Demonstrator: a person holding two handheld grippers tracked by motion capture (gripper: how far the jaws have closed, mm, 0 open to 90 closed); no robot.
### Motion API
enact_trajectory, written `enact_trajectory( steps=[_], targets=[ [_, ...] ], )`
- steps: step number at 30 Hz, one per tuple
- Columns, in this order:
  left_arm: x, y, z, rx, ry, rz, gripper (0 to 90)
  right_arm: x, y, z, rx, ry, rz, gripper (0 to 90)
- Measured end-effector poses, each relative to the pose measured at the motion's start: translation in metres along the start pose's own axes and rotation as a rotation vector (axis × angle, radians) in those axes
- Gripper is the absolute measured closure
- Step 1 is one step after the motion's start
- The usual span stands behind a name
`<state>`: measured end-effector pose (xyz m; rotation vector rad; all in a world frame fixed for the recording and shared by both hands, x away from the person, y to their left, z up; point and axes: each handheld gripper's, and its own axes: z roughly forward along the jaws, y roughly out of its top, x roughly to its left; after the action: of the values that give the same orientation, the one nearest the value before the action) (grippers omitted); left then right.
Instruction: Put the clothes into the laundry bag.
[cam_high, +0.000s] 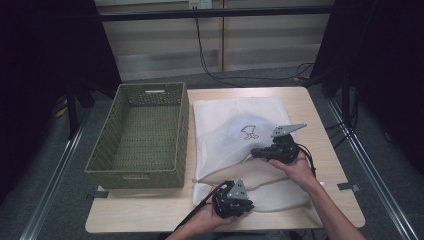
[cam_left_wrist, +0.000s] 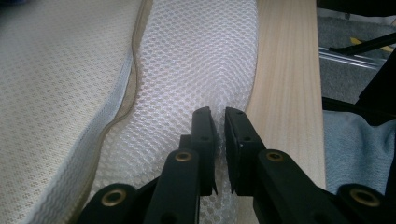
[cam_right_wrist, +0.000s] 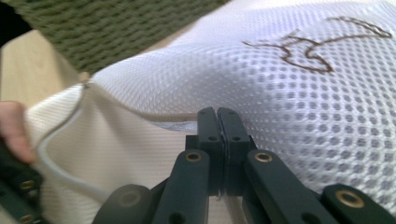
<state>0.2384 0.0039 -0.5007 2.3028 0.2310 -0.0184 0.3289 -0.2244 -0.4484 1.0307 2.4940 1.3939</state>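
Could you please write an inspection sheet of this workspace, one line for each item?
Surface: light wooden table, bare along its near edge.
Job's things: white mesh laundry bag lying flat, with a brown outline drawing; its top layer is lifted at the opening.
Clutter: nothing seen.
Grippers: left claw shut on the bag's mesh near its edge; right claw shut on the bag's upper layer.
Cables: a black cable trails from the left claw; black cables lie on the floor behind.
Surroundings: empty green woven basket left of the bag; dark curtains at both sides.
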Motion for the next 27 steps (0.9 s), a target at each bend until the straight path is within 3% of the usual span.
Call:
enact_trajectory(
  steps=[7, 17, 27],
  targets=[
    [0.001, 0.000, 0.000, -0.004, -0.015, -0.011, 83.1, 0.017, 0.001, -0.012, -0.025, 0.033, -0.037, 89.9],
    [0.001, 0.000, 0.000, -0.008, -0.006, -0.024, 83.3, 0.034, -0.005, -0.027, -0.054, 0.053, -0.053, 89.9],
    [0.001, -0.001, 0.000, -0.009, 0.003, -0.027, 83.5, 0.045, -0.025, -0.019, 0.017, 0.080, -0.066, 90.0]
  ],
)
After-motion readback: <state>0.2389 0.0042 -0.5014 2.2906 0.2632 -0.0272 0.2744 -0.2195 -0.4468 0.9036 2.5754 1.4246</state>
